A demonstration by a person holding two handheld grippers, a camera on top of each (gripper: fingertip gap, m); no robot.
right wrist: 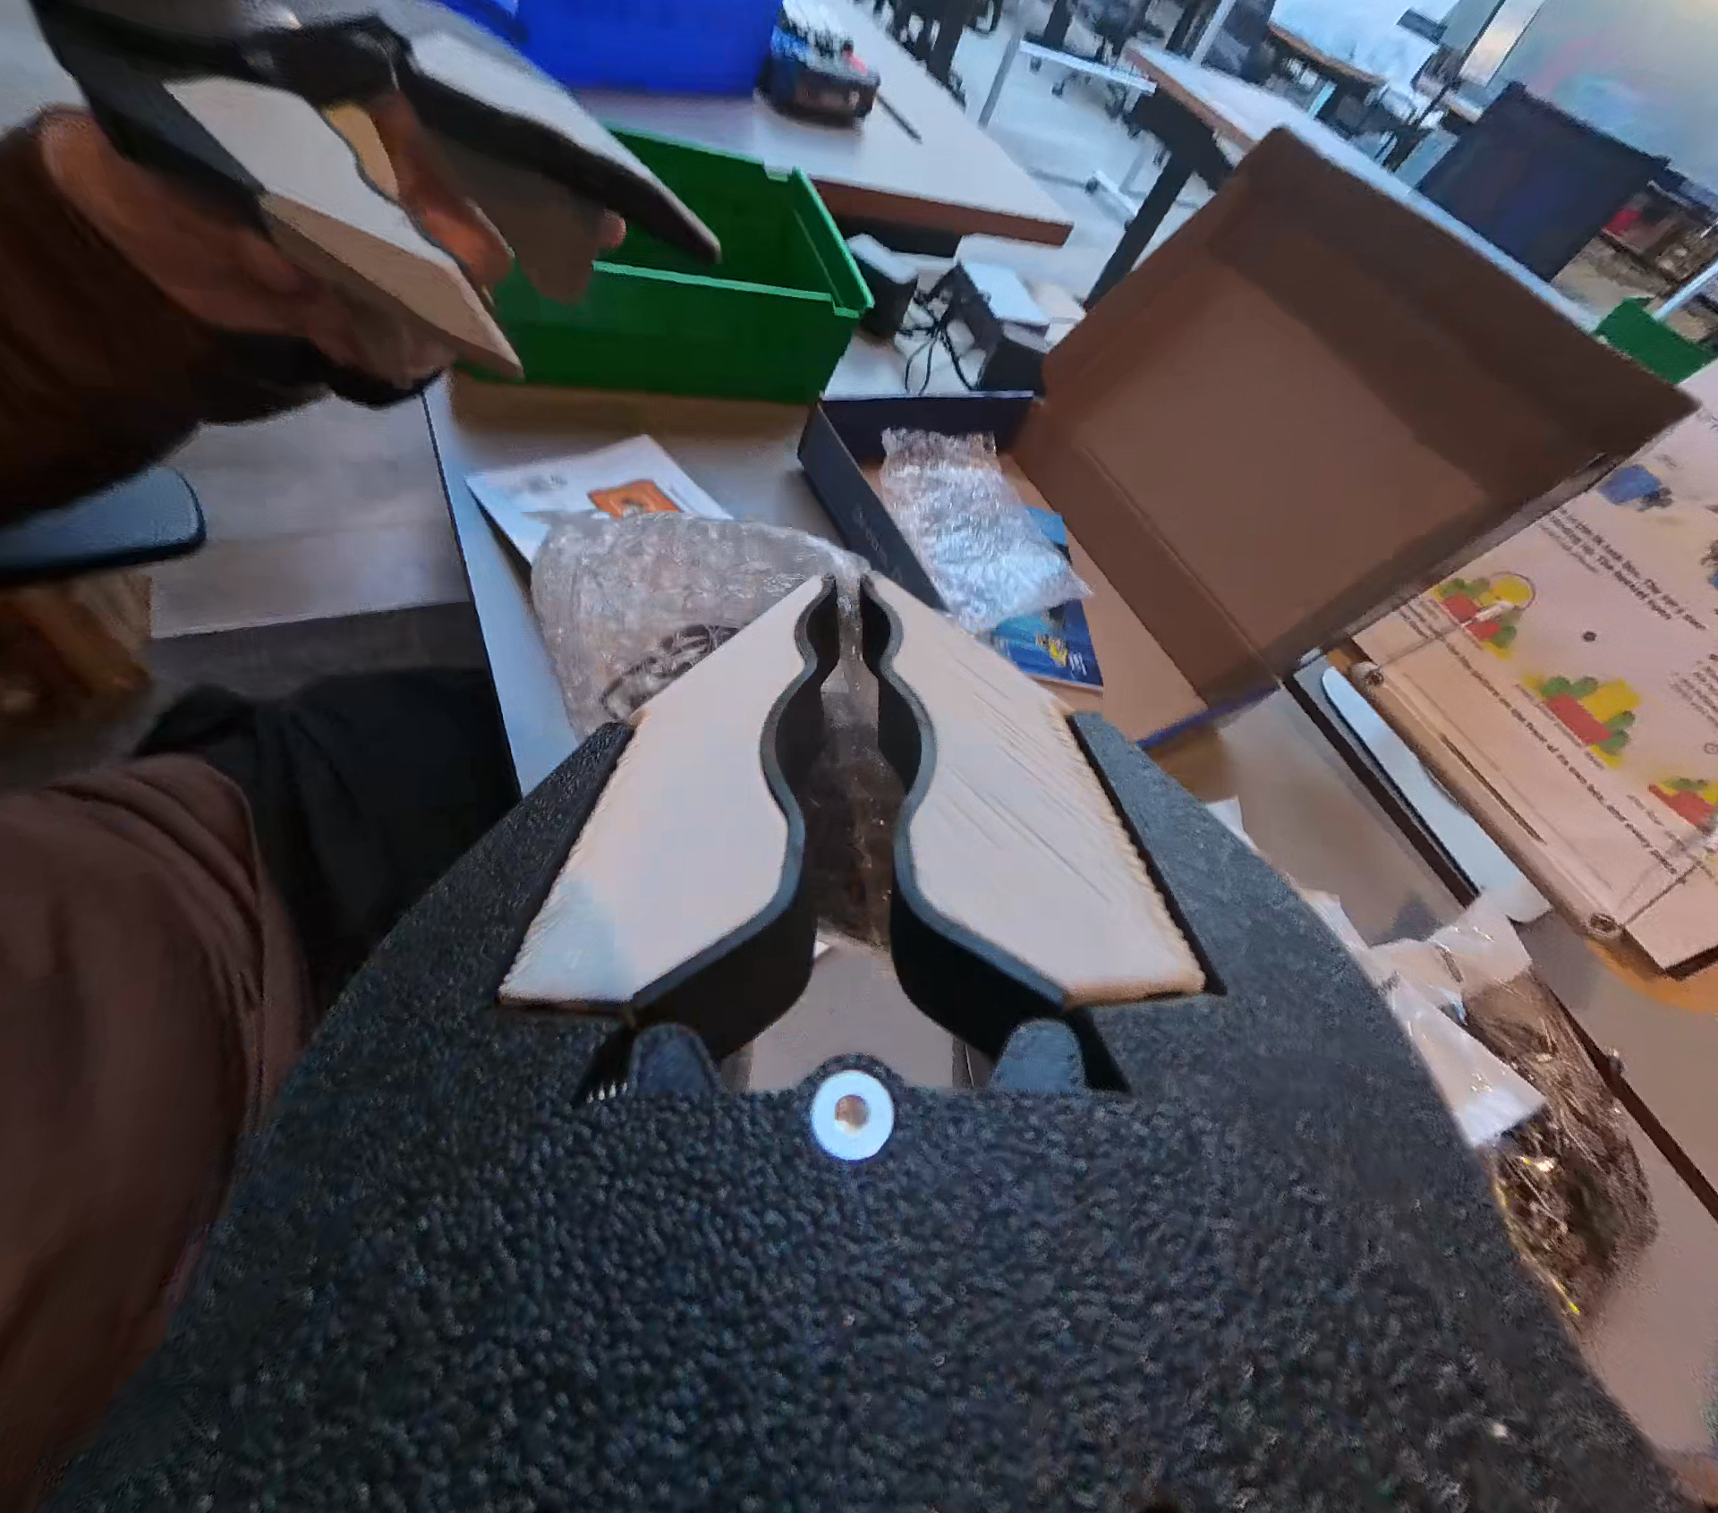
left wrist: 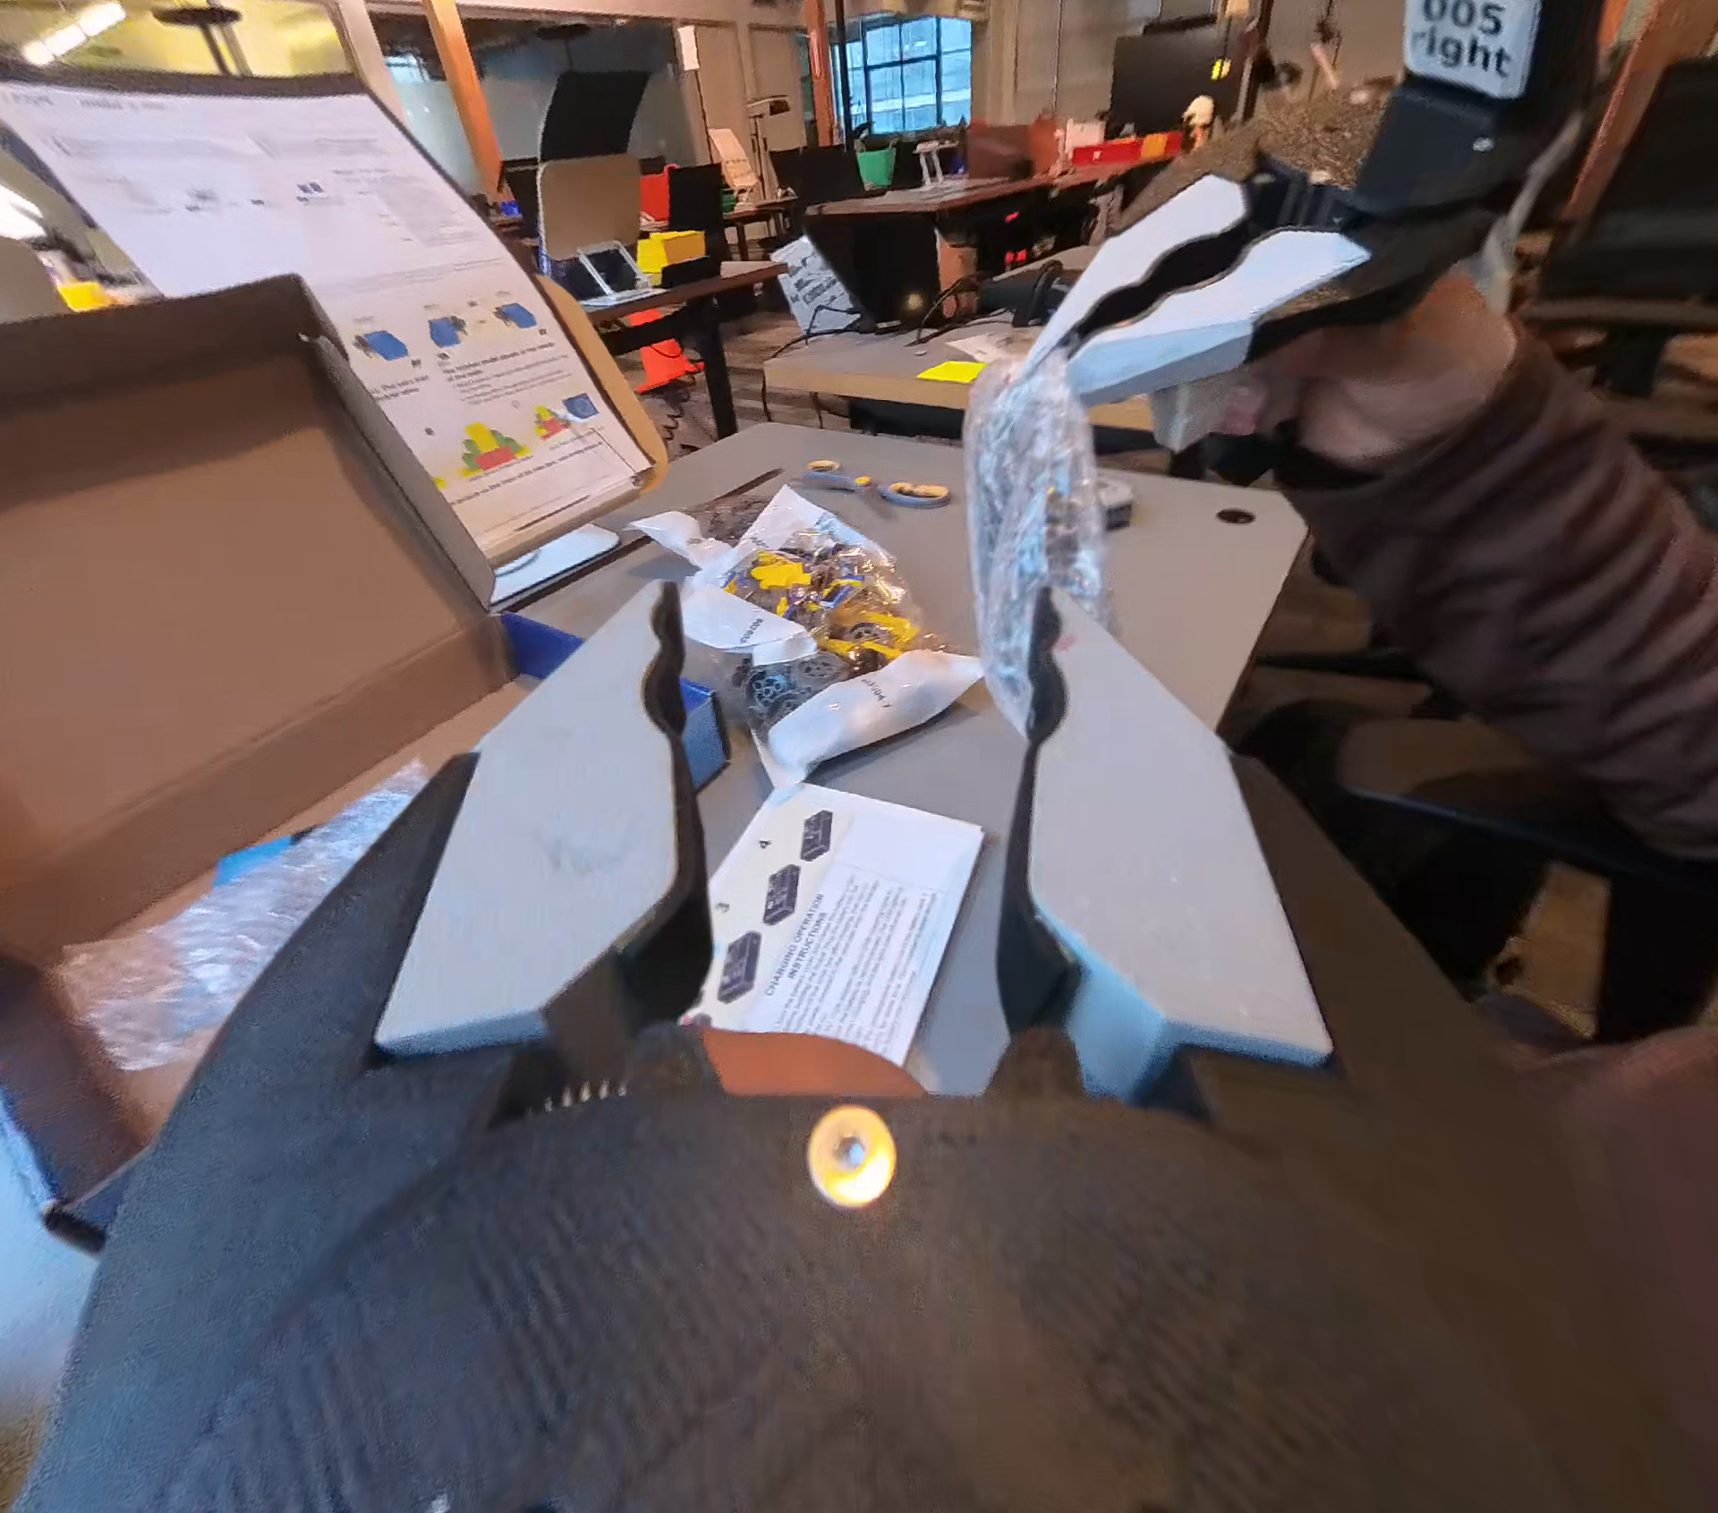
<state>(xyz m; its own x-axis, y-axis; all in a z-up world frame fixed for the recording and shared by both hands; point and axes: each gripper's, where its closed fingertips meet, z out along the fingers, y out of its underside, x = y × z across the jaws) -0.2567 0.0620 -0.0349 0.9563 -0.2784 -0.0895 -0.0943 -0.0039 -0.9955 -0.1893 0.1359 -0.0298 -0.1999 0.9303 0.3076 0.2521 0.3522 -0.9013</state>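
Clear plastic bag [left wrist: 1027, 529] hangs above the grey table [left wrist: 1199, 567], pinched by our right gripper [left wrist: 1069, 344]; our left gripper [left wrist: 855, 613], fingers spread, hovers beside it, above bagged parts [left wrist: 818, 613] and leaflet [left wrist: 865, 920].

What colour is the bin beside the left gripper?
Green bin; the right wrist view shows it best.

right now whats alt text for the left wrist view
The open left gripper hovers over a grey table, while the right gripper holds a clear plastic bag up beside it. Below lie bags of yellow and blue parts, a printed leaflet and an open cardboard box.
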